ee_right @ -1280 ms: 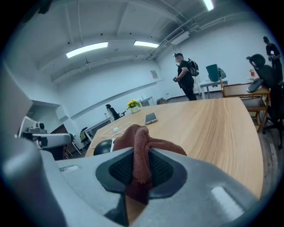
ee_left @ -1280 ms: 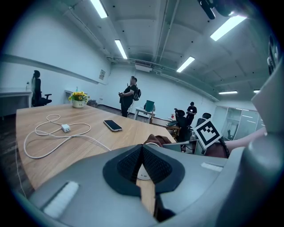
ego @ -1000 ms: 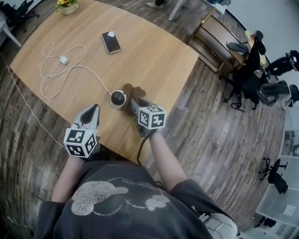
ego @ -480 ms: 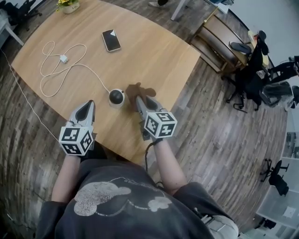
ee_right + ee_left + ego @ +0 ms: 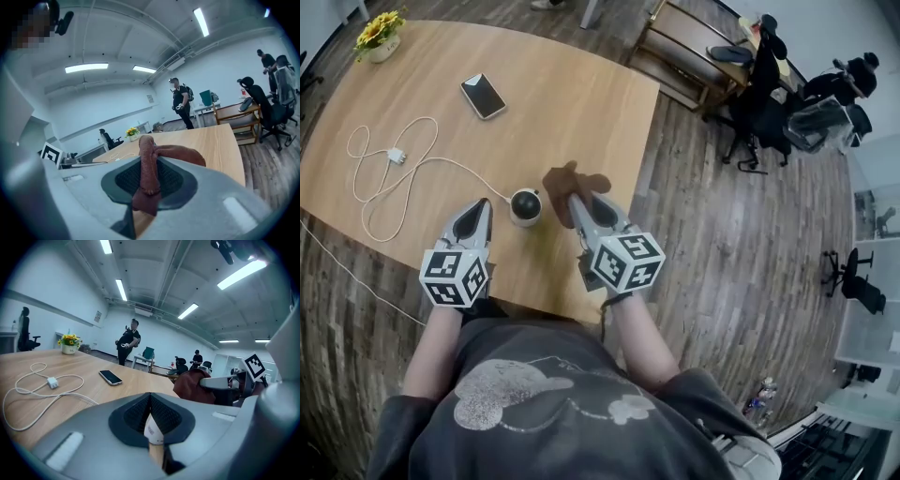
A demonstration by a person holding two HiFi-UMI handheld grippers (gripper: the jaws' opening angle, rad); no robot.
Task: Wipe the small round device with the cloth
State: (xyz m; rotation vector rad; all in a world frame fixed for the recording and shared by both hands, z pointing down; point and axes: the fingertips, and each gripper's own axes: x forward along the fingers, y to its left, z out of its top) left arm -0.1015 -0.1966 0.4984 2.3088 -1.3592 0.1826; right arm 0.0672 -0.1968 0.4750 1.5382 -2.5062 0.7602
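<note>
The small round device (image 5: 525, 205), dark-domed on a white base, sits near the front edge of the wooden table (image 5: 581, 103). My right gripper (image 5: 582, 202) is just right of it, shut on the brown cloth (image 5: 572, 182); the cloth bunches beyond the jaws and is apart from the device. The right gripper view shows the cloth (image 5: 180, 153) pinched between the pads of the right gripper (image 5: 149, 171). My left gripper (image 5: 477, 212) rests left of the device with its jaws together. In the left gripper view, the left gripper (image 5: 150, 397) hides the device; the cloth (image 5: 191, 385) shows at right.
A white charger and cable (image 5: 394, 156) loop across the table's left half and run to the device. A phone (image 5: 484, 96) lies farther back, and a flower pot (image 5: 378, 35) stands at the far left corner. Office chairs (image 5: 759, 84) and people stand beyond the table's right side.
The head camera has swung, shifting the whole scene. My right gripper with the cloth has eased slightly to the right, away from the device. The left gripper stays beside the device.
</note>
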